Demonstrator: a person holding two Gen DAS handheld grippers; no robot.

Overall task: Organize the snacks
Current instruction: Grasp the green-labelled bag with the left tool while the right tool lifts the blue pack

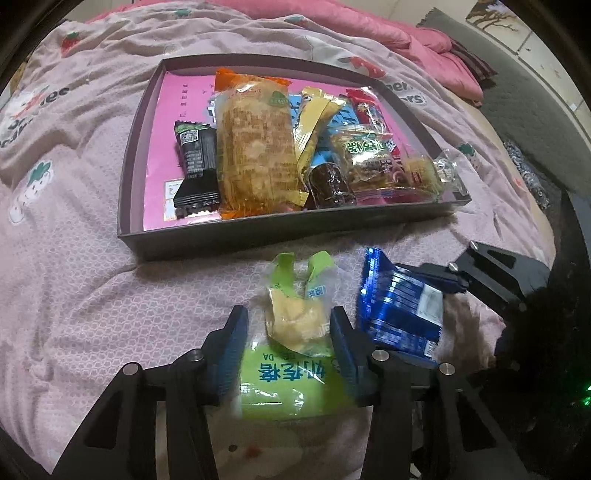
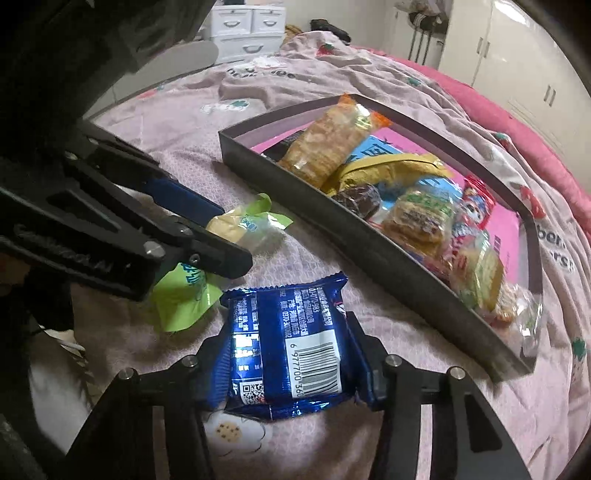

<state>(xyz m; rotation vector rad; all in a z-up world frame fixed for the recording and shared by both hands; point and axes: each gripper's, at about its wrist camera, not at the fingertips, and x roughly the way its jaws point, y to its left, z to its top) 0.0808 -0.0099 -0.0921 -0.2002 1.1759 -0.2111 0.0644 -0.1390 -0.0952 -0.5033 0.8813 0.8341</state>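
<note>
A green snack packet (image 1: 291, 376) with a pale yellow cake lies on the pink bedspread, just in front of a dark shallow tray (image 1: 258, 236). My left gripper (image 1: 289, 317) straddles it, and both blue pads touch its sides. To its right lies a blue foil packet (image 1: 399, 306). In the right wrist view the blue packet (image 2: 288, 350) lies barcode up between the fingers of my right gripper (image 2: 284, 339), its side edges crumpled against the pads. The left gripper (image 2: 234, 238) shows there over the green packet (image 2: 184, 295). The tray (image 2: 369, 258) holds several wrapped snacks.
Inside the tray lie a large orange packet (image 1: 255, 147), a black packet (image 1: 195, 162), a gold one (image 1: 314, 122) and others bunched to the right. A rumpled pink quilt (image 1: 406, 37) lies beyond it. White drawers (image 2: 247, 29) and wardrobes (image 2: 517, 55) stand past the bed.
</note>
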